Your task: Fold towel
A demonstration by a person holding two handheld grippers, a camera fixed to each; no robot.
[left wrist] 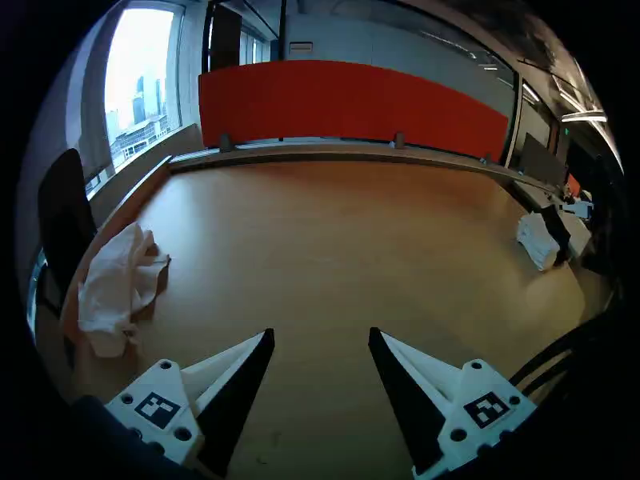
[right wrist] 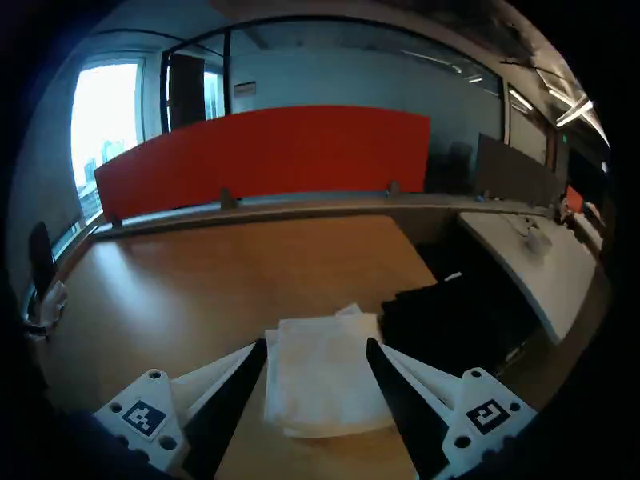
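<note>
A crumpled white towel [left wrist: 120,284] lies near the left edge of the wooden table [left wrist: 344,240], ahead and to the left of my left gripper [left wrist: 320,336]. That gripper is open above bare wood, with nothing between its fingers. At the table's far right sits a folded white towel stack [left wrist: 538,238] with a dark shape over it that I cannot make out. My right gripper [right wrist: 314,346] is open, hovering over the folded towel stack [right wrist: 324,372], which lies flat near the table's right edge between the two fingers. The crumpled towel [right wrist: 52,300] shows small at the far left.
A red divider panel [left wrist: 352,104] runs along the table's far edge. A black chair [left wrist: 64,216] stands by the windows on the left. Beyond the table's right edge is a dark gap [right wrist: 456,320], then a white desk [right wrist: 544,272].
</note>
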